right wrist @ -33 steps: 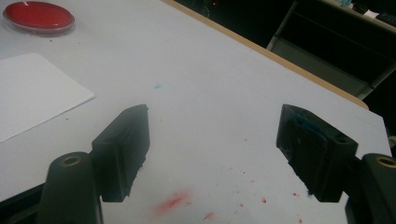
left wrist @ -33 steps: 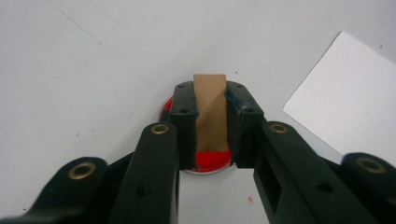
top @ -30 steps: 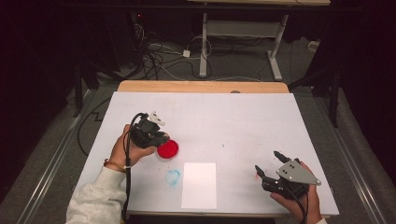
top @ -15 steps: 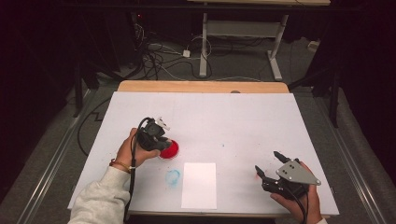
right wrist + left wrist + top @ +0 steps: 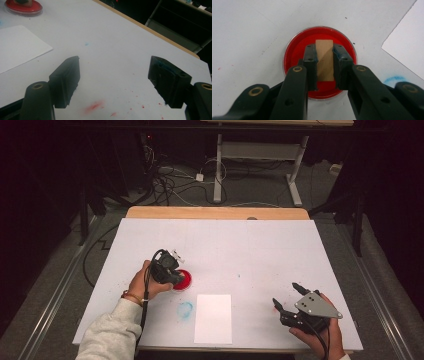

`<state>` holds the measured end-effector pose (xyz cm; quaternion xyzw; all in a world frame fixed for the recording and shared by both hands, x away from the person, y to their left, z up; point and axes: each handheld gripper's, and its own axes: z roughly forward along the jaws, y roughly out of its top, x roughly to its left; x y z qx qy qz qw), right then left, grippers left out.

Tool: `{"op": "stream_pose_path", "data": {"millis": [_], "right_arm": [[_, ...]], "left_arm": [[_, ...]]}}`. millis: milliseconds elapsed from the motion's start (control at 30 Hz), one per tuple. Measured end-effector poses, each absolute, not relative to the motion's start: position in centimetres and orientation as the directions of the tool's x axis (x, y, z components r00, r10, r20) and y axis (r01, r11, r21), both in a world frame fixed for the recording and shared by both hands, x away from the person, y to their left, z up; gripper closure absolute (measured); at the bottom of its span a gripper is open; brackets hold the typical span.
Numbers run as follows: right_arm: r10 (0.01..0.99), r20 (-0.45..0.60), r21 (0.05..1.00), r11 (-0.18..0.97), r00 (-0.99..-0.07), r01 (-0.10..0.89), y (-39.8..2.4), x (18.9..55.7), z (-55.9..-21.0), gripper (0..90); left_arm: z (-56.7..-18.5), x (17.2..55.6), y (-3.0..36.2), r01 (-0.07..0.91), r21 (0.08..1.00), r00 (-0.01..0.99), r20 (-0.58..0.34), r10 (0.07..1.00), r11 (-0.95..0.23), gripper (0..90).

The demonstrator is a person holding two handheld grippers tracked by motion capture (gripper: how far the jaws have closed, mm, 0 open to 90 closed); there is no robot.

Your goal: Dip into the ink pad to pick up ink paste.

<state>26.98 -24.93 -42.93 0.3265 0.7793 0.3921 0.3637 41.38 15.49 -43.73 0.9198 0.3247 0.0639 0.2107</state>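
Note:
A small wooden block is clamped between the pads of my left gripper, which points down over a round dish of red ink. From above, the left gripper covers the left part of the red dish. A white sheet of paper lies near the table's front edge, right of the dish. My right gripper rests at the front right with its jaws wide apart; in the right gripper view the right gripper has bare table between its fingers.
A blue ink smear marks the white table cover left of the paper, and red spots lie by the right gripper. The wooden table edge runs along the back. Cables and a desk frame stand on the floor beyond.
My left gripper has come down and slightly right with the block, onto the red dish. The right gripper has stayed put.

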Motion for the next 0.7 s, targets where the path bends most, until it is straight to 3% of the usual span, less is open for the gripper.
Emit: {"op": "stream_pose_path", "data": {"millis": [700], "right_arm": [[0.787,-0.314,0.844,0.488,-0.531,0.225,-24.63,26.94,-42.99,25.6]], "left_arm": [[-44.03,41.56,15.6,0.586,0.428,0.772,-0.038,0.634,-0.688,73.9]]}}
